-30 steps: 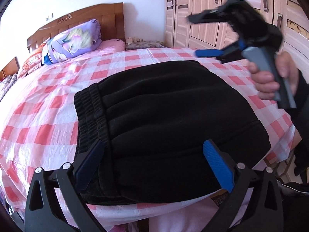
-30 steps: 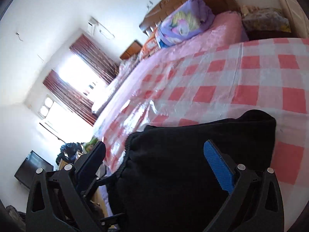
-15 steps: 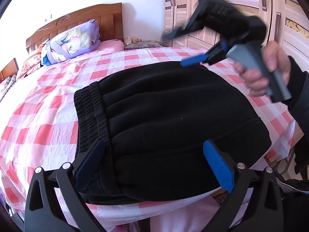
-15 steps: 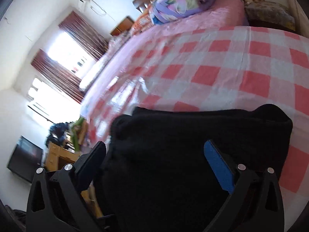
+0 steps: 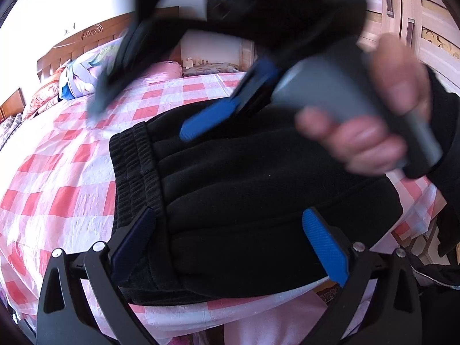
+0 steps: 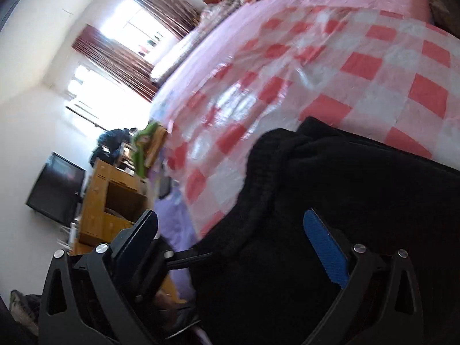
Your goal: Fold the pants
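Black pants (image 5: 244, 184) lie folded in a thick bundle on the pink checked bed cover (image 5: 72, 178), ribbed waistband (image 5: 135, 161) to the left. My left gripper (image 5: 230, 241) is open and empty, its fingers over the bundle's near edge. My right gripper (image 5: 143, 86) is open and blurred, held in a hand (image 5: 371, 115) above the far side of the pants. In the right wrist view the right gripper (image 6: 230, 241) is open over the pants (image 6: 345, 201), near their left edge.
A wooden headboard (image 5: 86, 40) and a purple pillow (image 5: 83, 74) stand at the bed's far end. Wardrobe doors (image 5: 417, 14) are at the right. A wooden desk (image 6: 112, 198), a dark screen (image 6: 57, 187) and curtained windows (image 6: 123, 40) lie beyond the bed's left side.
My right gripper has swung left and nearer across the pants, now close in front of the left camera. The left gripper and the pants have not moved.
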A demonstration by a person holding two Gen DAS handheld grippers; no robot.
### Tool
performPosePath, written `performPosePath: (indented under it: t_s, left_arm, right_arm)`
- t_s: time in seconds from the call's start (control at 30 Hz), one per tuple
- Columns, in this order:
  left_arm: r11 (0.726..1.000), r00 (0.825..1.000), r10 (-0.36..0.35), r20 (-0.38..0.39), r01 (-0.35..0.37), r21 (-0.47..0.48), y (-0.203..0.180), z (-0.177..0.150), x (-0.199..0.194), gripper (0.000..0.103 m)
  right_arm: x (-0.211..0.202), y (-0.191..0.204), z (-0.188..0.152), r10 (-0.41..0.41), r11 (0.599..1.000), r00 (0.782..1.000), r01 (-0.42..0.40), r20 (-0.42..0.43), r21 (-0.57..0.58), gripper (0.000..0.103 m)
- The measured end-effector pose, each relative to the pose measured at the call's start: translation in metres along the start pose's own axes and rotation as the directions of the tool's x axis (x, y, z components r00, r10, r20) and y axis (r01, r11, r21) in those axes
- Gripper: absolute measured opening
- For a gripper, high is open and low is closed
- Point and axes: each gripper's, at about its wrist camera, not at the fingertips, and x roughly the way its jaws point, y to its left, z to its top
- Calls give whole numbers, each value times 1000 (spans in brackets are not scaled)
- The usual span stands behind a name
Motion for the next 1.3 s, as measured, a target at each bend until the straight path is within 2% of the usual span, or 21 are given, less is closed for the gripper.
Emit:
performPosePath:
  t_s: [0.07,0.13,0.23,0.3,0.37,0.43,0.5,0.53,0.63,0.73,0.8,0.83,0.93,0.97,1.17,1.3]
  left_arm:
    - [1000,1000,0,-7,0,-5,3,1,1,102]
    - [999,1000,-13,-10,13,-35,11,2,2,102]
    - [996,999,-43,-3,43,-78,21,2,-3,101]
    - [992,998,-55,18,57,-111,26,1,-13,101]
    - [985,996,-77,52,84,-147,32,-3,-25,101]
    - [982,995,-74,72,85,-171,37,-7,-34,101]
    - [981,994,-66,91,81,-175,36,-8,-43,101]
    - [983,993,-64,104,81,-165,33,-8,-47,101]
    - [989,987,-75,142,92,-114,15,-3,-54,101]
    - [994,990,-89,110,95,-50,-4,4,-41,101]
    - [995,994,-88,60,91,-47,-8,4,-22,101]
    - [995,997,-78,30,80,-62,-7,2,-9,101]
    - [999,999,-31,31,31,-17,-14,1,-2,101]
    - [1000,1000,-17,18,17,-5,-16,2,1,101]
    - [1000,1000,-16,-7,16,4,-17,6,5,101]
    - [1000,1000,-5,-3,5,5,-19,2,1,101]
  right_arm:
    - [2,-11,12,64,996,997,-66,40,58,98]
    - [1,-12,17,81,991,996,-85,42,102,97]
    - [-21,9,8,33,998,994,-37,109,41,99]
    - [-49,11,2,70,997,984,-75,163,22,99]
    - [-77,22,-31,99,995,966,-99,238,-12,99]
    - [-102,22,-66,91,996,953,-87,288,-26,99]
    - [-126,8,-102,83,996,939,-83,333,-15,99]
    - [-145,-4,-121,86,996,932,-89,353,-6,99]
    - [-161,-21,-178,46,996,899,-74,435,48,99]
    - [-160,-35,-217,66,991,878,-115,474,74,99]
    - [-148,-44,-226,67,987,883,-126,464,96,99]
    - [-144,-50,-231,76,987,879,-132,471,87,99]
    - [-143,-58,-234,129,977,848,-196,515,79,98]
    - [-151,-56,-238,139,975,845,-207,517,77,98]
    - [-152,-53,-253,131,984,839,-176,528,35,98]
    - [-156,-53,-261,112,985,832,-165,543,49,98]
